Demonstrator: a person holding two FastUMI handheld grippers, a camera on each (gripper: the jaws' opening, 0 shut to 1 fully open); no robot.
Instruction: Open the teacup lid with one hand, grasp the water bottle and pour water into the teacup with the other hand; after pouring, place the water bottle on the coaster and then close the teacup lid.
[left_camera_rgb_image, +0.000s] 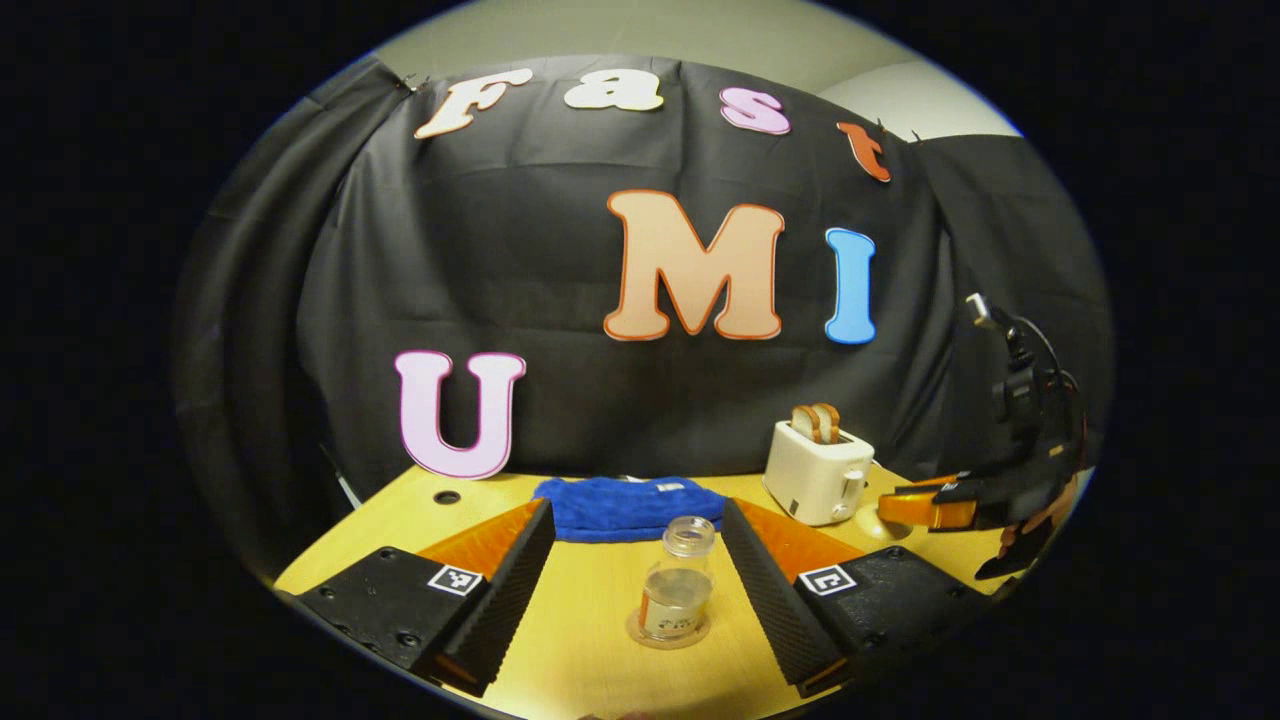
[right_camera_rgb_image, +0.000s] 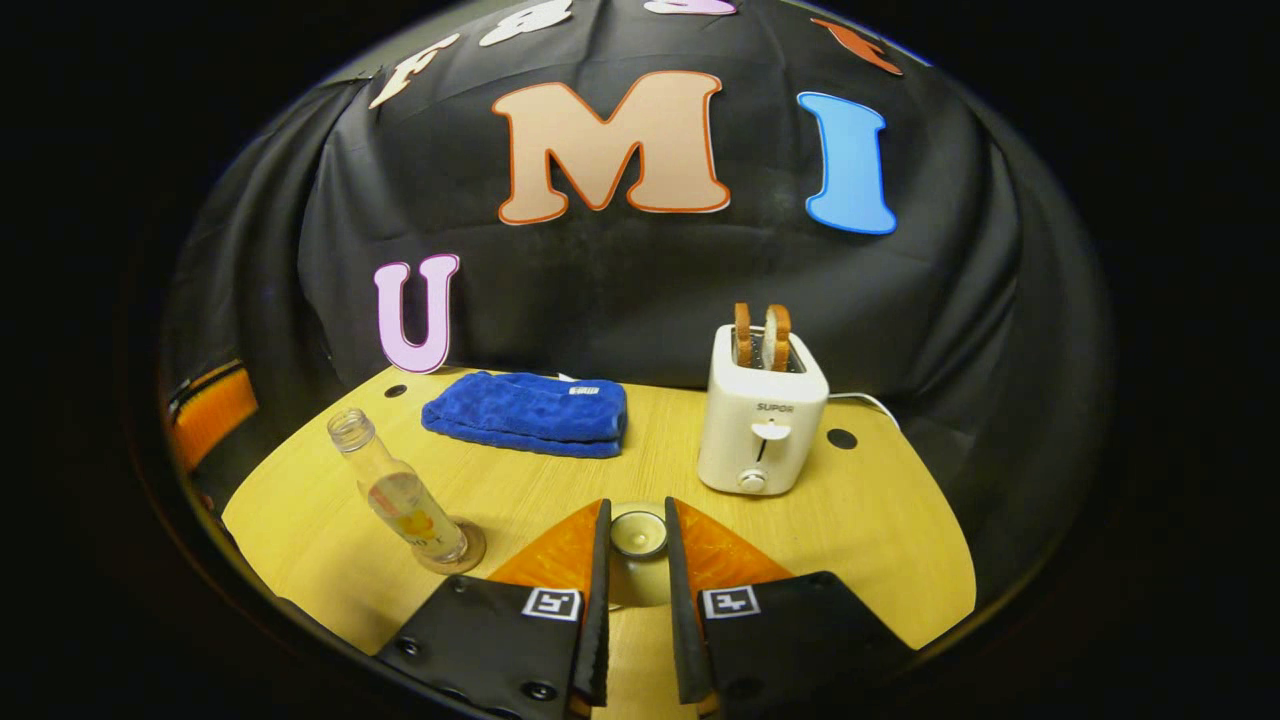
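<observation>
Table (right_camera_rgb_image: 860, 520): water bottle (left_camera_rgb_image: 678, 590) upright on coaster (left_camera_rgb_image: 640, 634).
Left gripper (left_camera_rgb_image: 640, 580): fingers spread, bottle between, untouched.
Right gripper (right_camera_rgb_image: 636, 560): fingers clamp teacup lid (right_camera_rgb_image: 638, 535).

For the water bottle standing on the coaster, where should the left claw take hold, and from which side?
Grip the water bottle around its straight body, just under the shoulder, coming in level from the front. It stands upright on the coaster, centred between the open fingers of the left claw. The neck is narrower and the mouth looks uncapped, so a mid-body hold probably keeps it steadier and level.
</observation>
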